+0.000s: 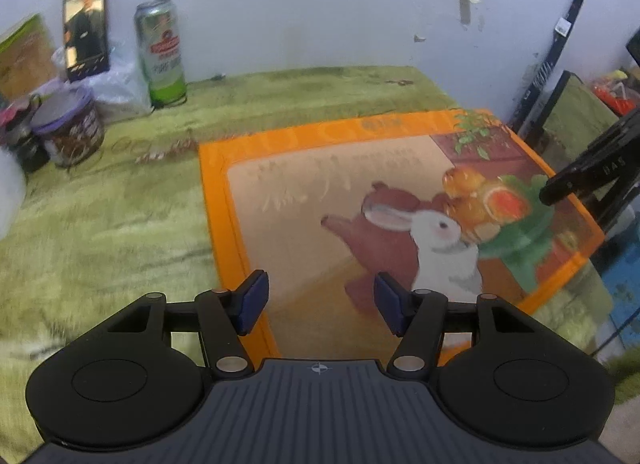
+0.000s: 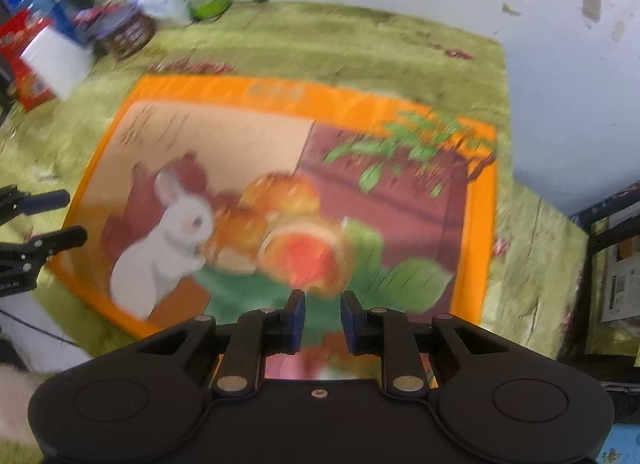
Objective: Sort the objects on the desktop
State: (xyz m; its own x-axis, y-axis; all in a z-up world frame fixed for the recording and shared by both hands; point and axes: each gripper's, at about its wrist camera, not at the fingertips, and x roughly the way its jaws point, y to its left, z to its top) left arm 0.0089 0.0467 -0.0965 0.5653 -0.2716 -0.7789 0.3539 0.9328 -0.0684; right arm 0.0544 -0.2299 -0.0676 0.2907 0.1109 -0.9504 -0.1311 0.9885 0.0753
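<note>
Surface: green cloth [image 1: 120, 232] covers the desk; the flat items and the clutter rest on it.
Clutter group, 10 o'clock in left wrist view: purple-lidded tub [image 1: 68, 126], beer can [image 1: 161, 52] and a photo card [image 1: 86, 26] leaning at the wall. All stand well apart from both grippers.
Task item: orange-bordered box [image 1: 360, 224] with a rabbit picture lies flat at centre, filling 12 to 2 o'clock in the left wrist view and 11 to 1 o'clock in the right wrist view.
Left gripper [image 1: 320, 302]: jaws parted, nothing between the pads; it hangs over the box's near left edge.
Right gripper [image 2: 322, 322]: log reads fully closed; a narrow gap shows between the pads and nothing is gripped. It hovers over the box's near edge, at 3 o'clock in the left wrist view.
Image quality: both views are motion-blurred; fine contact cannot be judged.
Risk 1: the box is broad and flat, so a one-sided edge pinch may let it tilt or slip.
Risk 2: sliding the box toward 10 o'clock may drag the cloth and topple the upright can.
Risk 3: both grippers converge on one item and may collide.
</note>
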